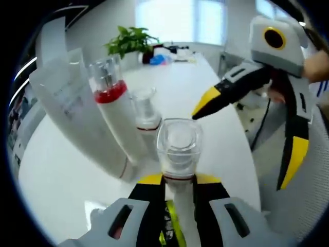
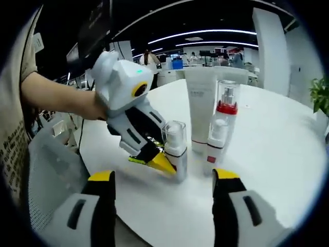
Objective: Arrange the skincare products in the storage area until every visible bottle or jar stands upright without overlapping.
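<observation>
My left gripper [image 1: 178,180] is shut on the lower body of a white bottle with a clear cap [image 1: 178,146]; in the right gripper view that bottle [image 2: 176,146] stands upright on the white table [image 2: 267,149], held from the left by the left gripper [image 2: 165,160]. Just behind it stand a small clear-capped bottle [image 1: 145,110] [image 2: 217,139], a taller bottle with a red band [image 1: 110,95] [image 2: 226,108] and a large white tube [image 1: 67,103] [image 2: 201,105]. My right gripper [image 2: 163,176] is open, facing the group; it reaches in at the right [image 1: 241,146].
A potted plant [image 1: 131,40] and blue items [image 1: 159,59] sit at the table's far end. A person's forearm [image 2: 56,95] holds the left gripper. The table's curved edge [image 2: 103,154] runs near the bottles, with a grey seat [image 2: 56,164] below.
</observation>
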Demonstrator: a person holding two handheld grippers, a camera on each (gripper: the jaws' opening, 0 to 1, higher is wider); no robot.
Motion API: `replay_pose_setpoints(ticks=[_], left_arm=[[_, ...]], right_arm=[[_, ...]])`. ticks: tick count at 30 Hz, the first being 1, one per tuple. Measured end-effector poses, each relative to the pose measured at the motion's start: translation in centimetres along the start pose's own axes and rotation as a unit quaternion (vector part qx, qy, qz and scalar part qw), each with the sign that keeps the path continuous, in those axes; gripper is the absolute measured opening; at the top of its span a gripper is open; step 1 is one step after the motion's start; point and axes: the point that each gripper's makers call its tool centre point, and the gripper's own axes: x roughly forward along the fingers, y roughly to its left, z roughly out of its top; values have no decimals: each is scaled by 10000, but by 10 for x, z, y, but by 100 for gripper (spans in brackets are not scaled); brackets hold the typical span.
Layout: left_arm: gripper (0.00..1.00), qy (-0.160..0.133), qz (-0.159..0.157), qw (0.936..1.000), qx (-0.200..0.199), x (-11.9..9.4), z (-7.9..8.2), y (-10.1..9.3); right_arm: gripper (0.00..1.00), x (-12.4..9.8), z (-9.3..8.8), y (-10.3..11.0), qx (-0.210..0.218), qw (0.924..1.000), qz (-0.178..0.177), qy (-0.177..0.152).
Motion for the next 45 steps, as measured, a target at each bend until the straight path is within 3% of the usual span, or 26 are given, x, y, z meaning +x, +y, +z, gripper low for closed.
replay_pose_setpoints(ticks=[6, 17, 34, 39, 45], left_arm=[[17, 48, -11, 10000, 32, 6, 6, 15], [17, 55, -21, 10000, 78, 14, 12, 32], [17, 35, -47, 10000, 66, 13, 17, 27], [27, 229, -112, 9997, 12, 14, 7, 21], [30, 246, -20, 9996, -104, 5, 6, 21]], right_arm=[[84, -3, -2, -9, 92, 9999, -114, 10], [84, -3, -6, -9, 98, 9998, -121, 86], [85, -1, -7, -7, 139, 9998, -72, 95], [85, -1, -7, -6, 149, 9998, -40, 95], [85, 1, -8, -2, 125, 9998, 42, 129]])
